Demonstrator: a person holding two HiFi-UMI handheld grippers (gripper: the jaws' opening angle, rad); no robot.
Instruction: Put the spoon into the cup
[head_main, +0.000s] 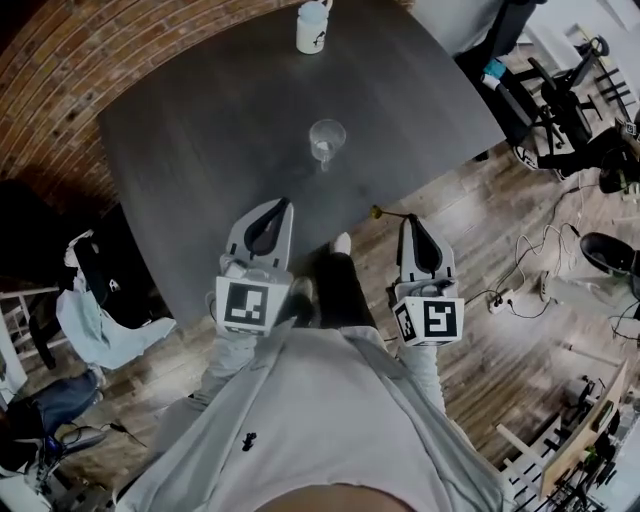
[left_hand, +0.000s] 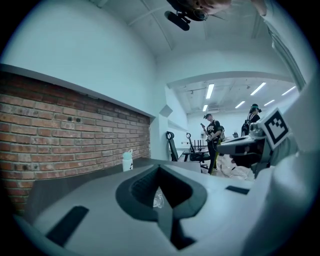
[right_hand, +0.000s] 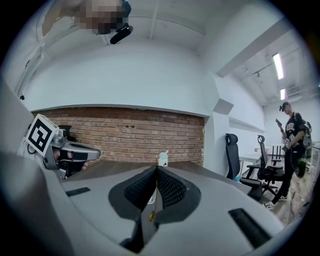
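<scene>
A clear glass cup (head_main: 327, 138) stands upright near the middle of the dark tabletop (head_main: 190, 130); what it holds cannot be made out. A white bottle (head_main: 312, 27) stands at the far edge, well apart from the cup. The spoon (head_main: 383, 213), thin and yellowish, is pinched by its handle in the right claw (head_main: 411, 222). Its end sticks out leftward, just beside the tabletop's near-right edge. The left claw (head_main: 283, 206) hangs over the near edge, jaws together, empty. Office chairs (head_main: 560, 90) and cables (head_main: 520, 290) crowd the wooden floor on the right.
</scene>
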